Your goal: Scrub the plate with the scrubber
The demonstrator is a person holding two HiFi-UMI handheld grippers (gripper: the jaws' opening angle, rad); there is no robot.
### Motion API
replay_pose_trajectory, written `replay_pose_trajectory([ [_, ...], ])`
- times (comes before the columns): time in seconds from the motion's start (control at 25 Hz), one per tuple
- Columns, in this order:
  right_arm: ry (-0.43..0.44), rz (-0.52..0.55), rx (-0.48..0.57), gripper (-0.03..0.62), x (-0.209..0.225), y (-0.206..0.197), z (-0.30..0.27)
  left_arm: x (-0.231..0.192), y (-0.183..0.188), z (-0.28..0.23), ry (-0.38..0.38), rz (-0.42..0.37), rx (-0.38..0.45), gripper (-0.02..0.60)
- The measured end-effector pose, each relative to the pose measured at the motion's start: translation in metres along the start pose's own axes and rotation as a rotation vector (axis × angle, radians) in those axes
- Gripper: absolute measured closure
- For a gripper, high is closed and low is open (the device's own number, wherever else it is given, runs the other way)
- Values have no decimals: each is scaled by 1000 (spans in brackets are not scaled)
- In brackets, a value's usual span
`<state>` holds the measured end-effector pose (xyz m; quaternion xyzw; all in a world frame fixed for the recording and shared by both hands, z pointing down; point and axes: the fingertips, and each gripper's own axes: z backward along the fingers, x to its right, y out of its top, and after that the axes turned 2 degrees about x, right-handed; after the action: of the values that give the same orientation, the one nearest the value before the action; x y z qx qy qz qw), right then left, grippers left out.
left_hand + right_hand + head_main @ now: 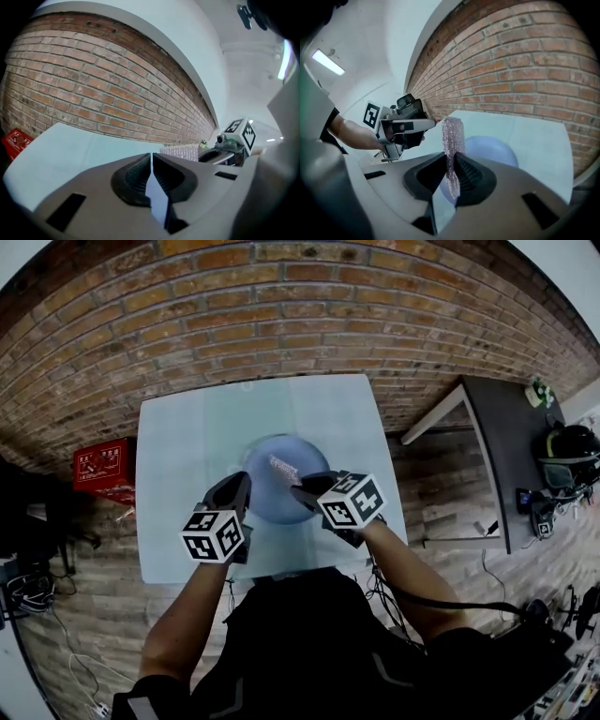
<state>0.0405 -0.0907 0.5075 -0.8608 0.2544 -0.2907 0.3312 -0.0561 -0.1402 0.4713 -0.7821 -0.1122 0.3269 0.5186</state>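
Left gripper (239,486) and right gripper (302,491), nearest in the head view, are held over the table (178,446), one at each side of the blue plate (267,502) at its centre. The scrubber (282,468) is above the plate, in the right gripper.

Left gripper view: jaws closed to a thin slit, nothing clamped. Plate blue shows through the gap behind the pads.

Right gripper view: jaws clamped on the scrubber, which stands upright. The plate lies beyond.
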Motion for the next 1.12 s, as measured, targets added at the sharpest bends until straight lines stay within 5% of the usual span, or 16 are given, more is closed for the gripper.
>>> replay_pose_trajectory([
  [0.44,-79,121,285,526,22,67,96,53,63,18,28,-131,132,572],
  [0.72,-220,173,484,526,31,105,159,75,107,43,64,-180,205,574],
  [1.12,-333,157,552,530,37,109,195,89,140,61,71,-211,256,574],
])
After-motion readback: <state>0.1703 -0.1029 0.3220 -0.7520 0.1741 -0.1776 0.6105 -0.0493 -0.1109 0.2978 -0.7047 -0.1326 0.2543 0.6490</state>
